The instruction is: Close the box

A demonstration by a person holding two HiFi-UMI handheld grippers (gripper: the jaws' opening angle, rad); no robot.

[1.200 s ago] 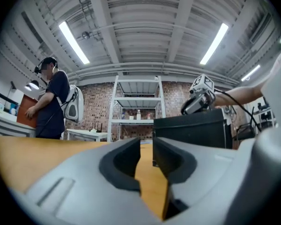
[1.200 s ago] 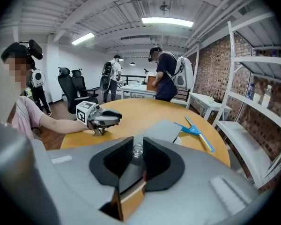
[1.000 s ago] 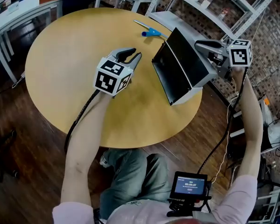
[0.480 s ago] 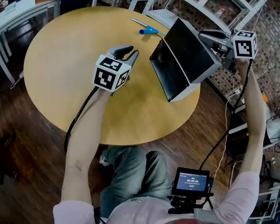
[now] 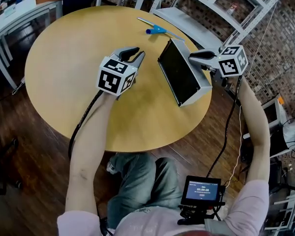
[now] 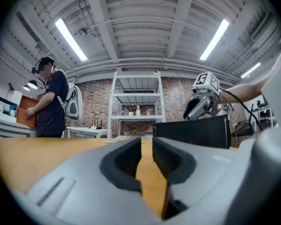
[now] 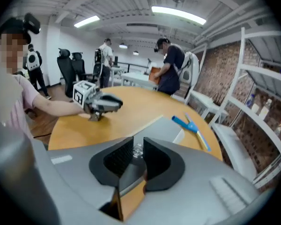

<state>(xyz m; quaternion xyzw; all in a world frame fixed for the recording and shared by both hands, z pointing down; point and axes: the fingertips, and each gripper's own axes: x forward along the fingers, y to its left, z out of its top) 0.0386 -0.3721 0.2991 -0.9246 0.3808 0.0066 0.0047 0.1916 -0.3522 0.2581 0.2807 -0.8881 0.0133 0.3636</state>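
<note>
The box (image 5: 179, 75) stands at the right side of the round wooden table (image 5: 78, 53), dark on the side facing me, with a grey lid (image 7: 164, 125) lying down on top. My right gripper (image 5: 192, 57) reaches over the lid from the right. It is shut on a small clear knob (image 7: 137, 150) on the lid. My left gripper (image 5: 136, 53) rests on the table left of the box, shut and holding nothing. From the left gripper (image 6: 146, 146) view, the box (image 6: 192, 132) shows as a dark panel with the right gripper (image 6: 201, 102) above it.
A blue tool (image 5: 157, 30) lies on the table beyond the box, also seen in the right gripper view as the blue tool (image 7: 189, 124). White shelving (image 5: 221, 14) stands close behind the table's right edge. People stand further back in the room.
The lid has swung down from wide open onto the box, and my right gripper came down and to the left with it. The left gripper has barely moved.
</note>
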